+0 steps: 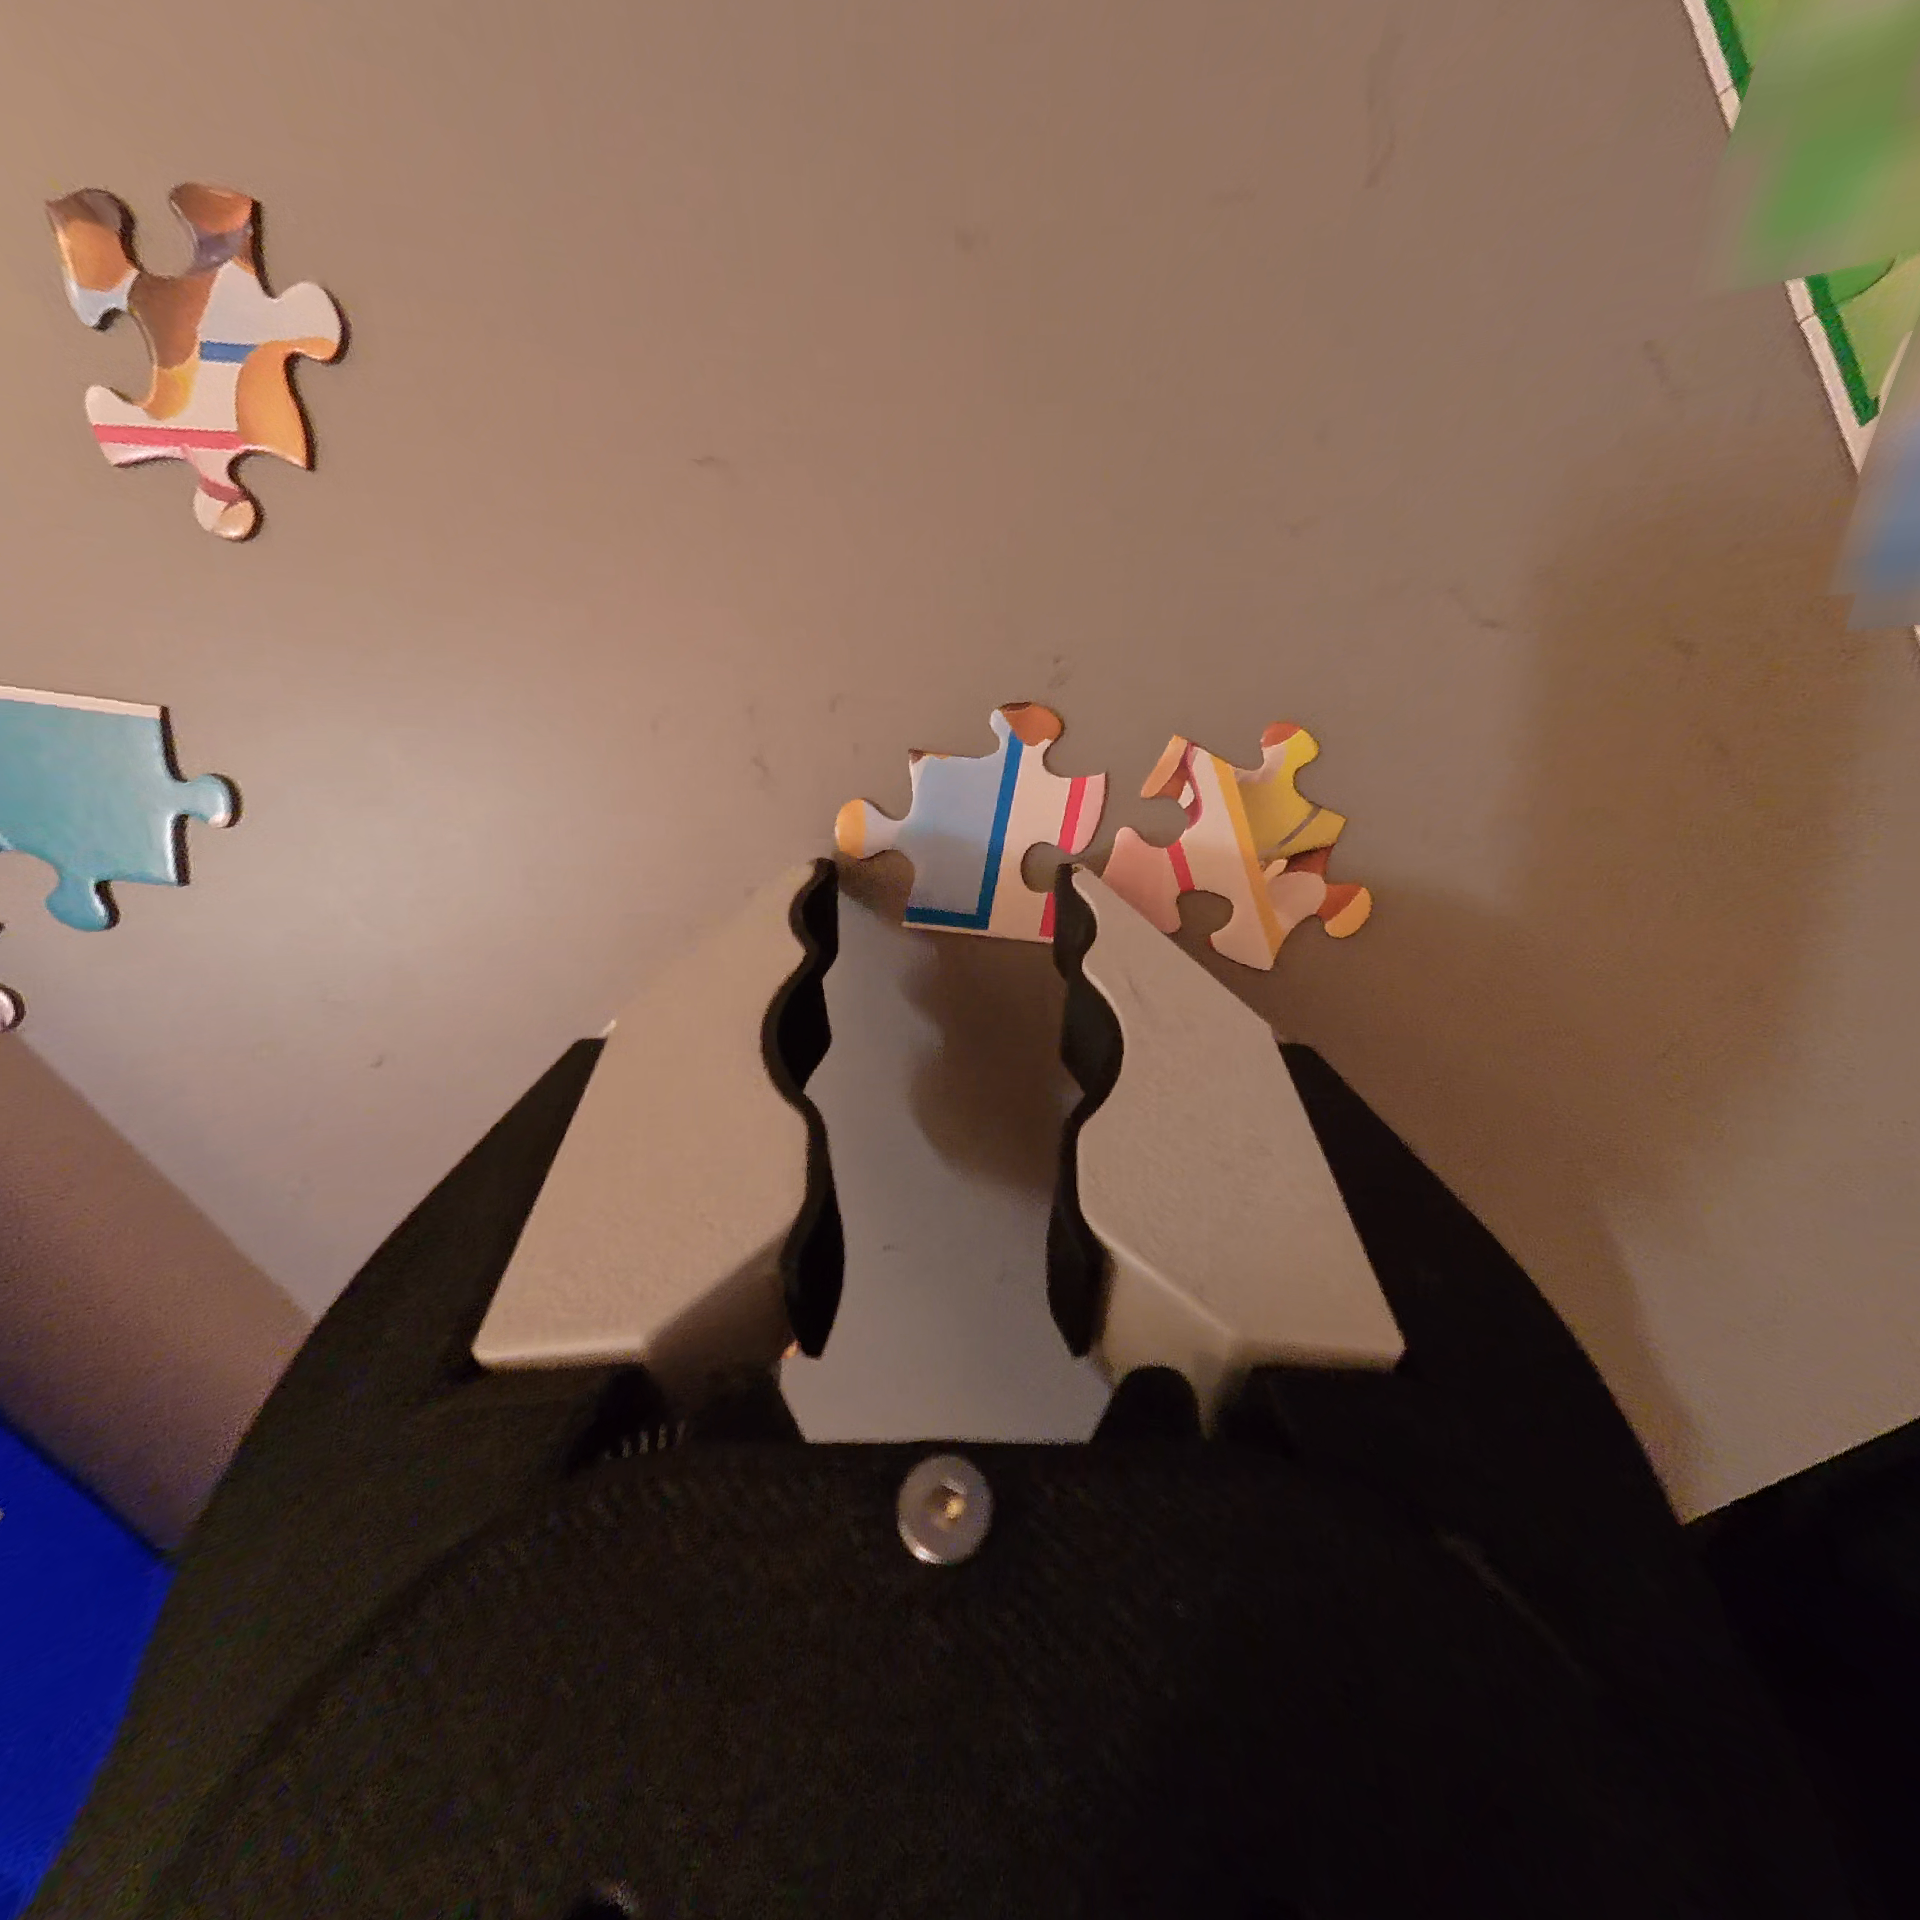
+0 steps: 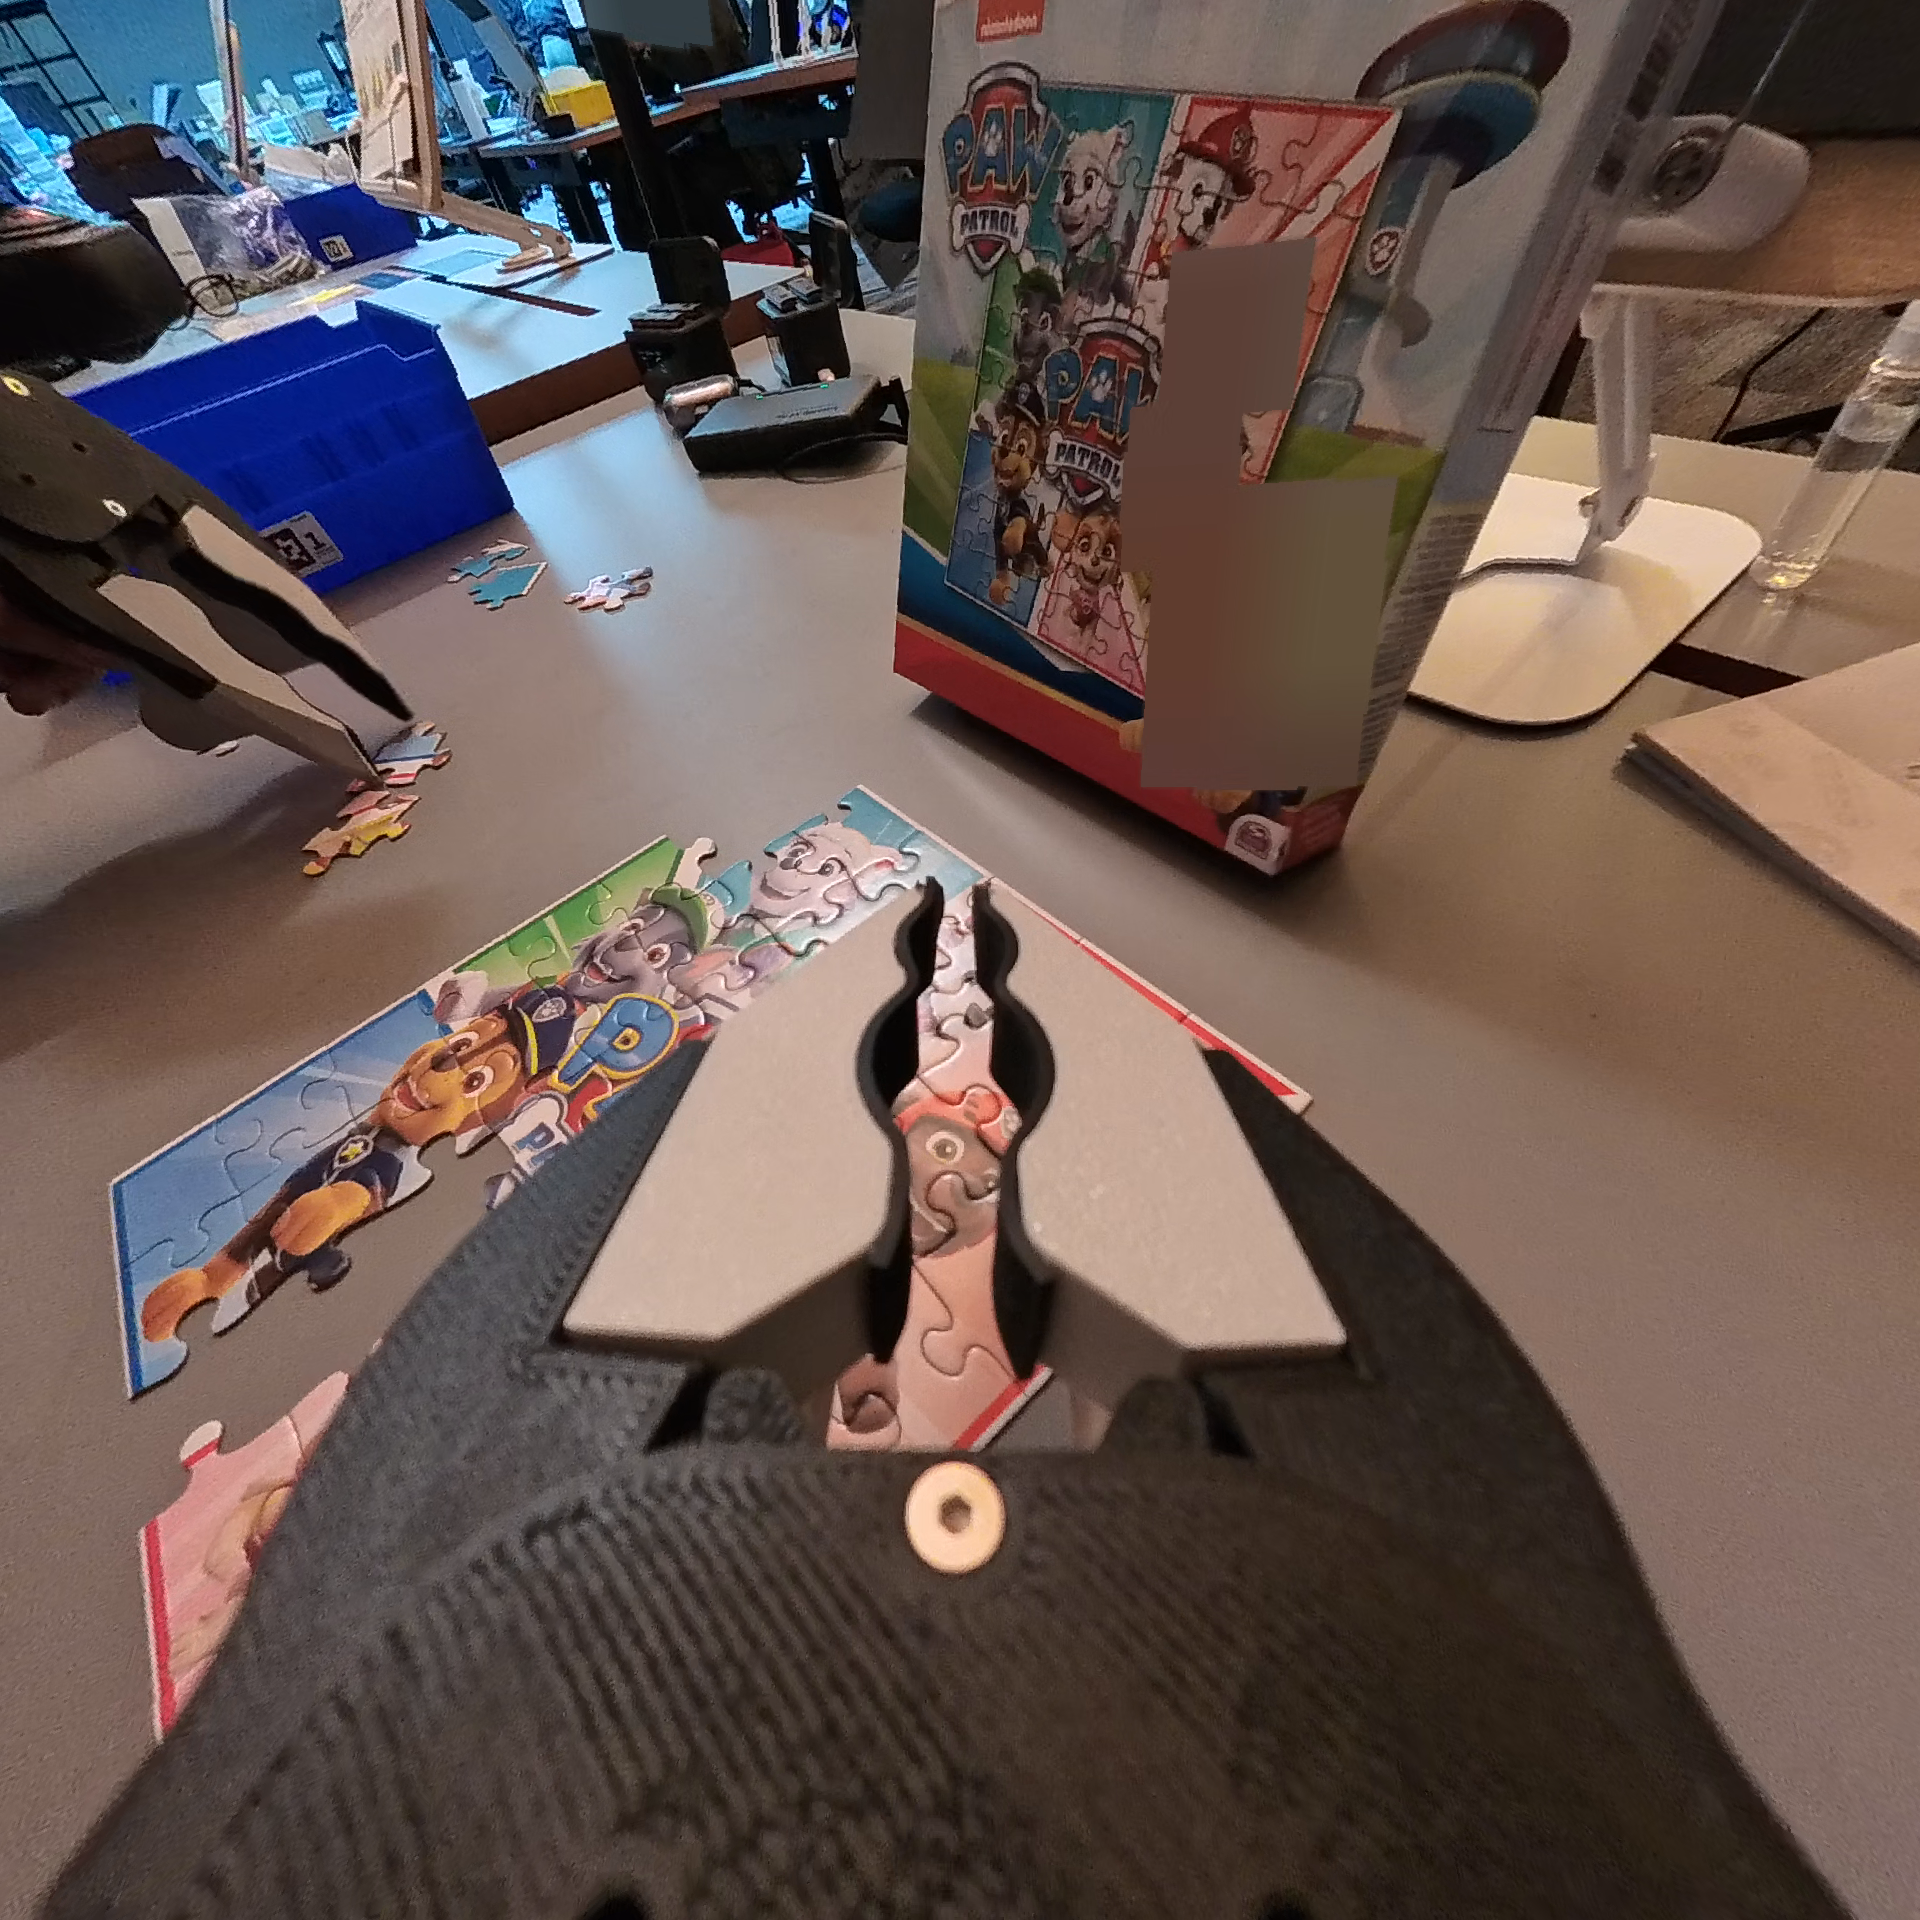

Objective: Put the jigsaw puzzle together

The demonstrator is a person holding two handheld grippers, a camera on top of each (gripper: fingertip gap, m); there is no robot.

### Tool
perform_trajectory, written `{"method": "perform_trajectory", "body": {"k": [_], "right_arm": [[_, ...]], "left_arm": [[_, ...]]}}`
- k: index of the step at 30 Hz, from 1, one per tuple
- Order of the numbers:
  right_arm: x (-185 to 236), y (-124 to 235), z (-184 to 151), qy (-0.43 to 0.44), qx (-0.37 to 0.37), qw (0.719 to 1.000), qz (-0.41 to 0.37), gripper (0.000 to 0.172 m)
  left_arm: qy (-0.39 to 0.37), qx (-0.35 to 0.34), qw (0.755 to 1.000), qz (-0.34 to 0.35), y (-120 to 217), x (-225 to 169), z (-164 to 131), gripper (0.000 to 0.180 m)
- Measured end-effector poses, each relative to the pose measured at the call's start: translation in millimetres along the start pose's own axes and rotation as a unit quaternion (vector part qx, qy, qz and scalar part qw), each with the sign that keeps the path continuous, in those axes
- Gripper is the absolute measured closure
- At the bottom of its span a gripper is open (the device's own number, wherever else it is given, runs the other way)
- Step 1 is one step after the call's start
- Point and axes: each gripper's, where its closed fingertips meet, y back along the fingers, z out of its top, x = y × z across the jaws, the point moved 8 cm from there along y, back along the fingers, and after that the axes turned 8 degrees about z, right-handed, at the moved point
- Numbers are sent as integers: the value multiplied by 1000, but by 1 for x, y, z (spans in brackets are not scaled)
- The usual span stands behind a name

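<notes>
The left gripper (image 1: 945, 868) is tipped down at the grey table (image 1: 935, 416) with its jaws spread wide and nothing between the pads. Just past the fingertips lies a loose puzzle piece with a blue line and a pink stripe (image 1: 982, 831); its near edge sits in the gap between the tips, and the right-hand fingertip (image 1: 1065, 883) is at the notch in its side, though whether it touches cannot be told. Immediately right of that tip lies a second loose piece in yellow, pink and orange (image 1: 1242, 847), just beside the first. Farther off to the left of the jaws lie a teal piece (image 1: 94, 800) and, beyond it, a brown and pale blue piece (image 1: 197, 343). The right gripper (image 2: 958, 894) hangs over the partly assembled cartoon puzzle (image 2: 416, 1091), its jaws drawn to a narrow slit with nothing gripped; the puzzle's pink and white section shows through the slit below. Ahead and to the right of these jaws stands the upright puzzle box (image 2: 1039, 416). Far to the left of them is a blue bin (image 2: 301, 436), with a few more loose pieces (image 2: 509, 577) on the table in front of it.
</notes>
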Motion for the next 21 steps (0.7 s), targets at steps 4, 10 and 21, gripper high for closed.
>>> {"method": "perform_trajectory", "body": {"k": [4, 10, 21], "right_arm": [[1, 0, 0, 2, 0, 1000, -1, 167], [0, 1, 1, 2, -1, 1000, -2, 167], [1, 0, 0, 4, 1, 1000, -2, 167]], "left_arm": [[-13, 1, 1000, -8, -1, -4, 1, 156], [-20, -2, 1000, -12, -1, -5, 1, 161], [-18, 3, 1000, 0, 2, 4, -8, 160]]}}
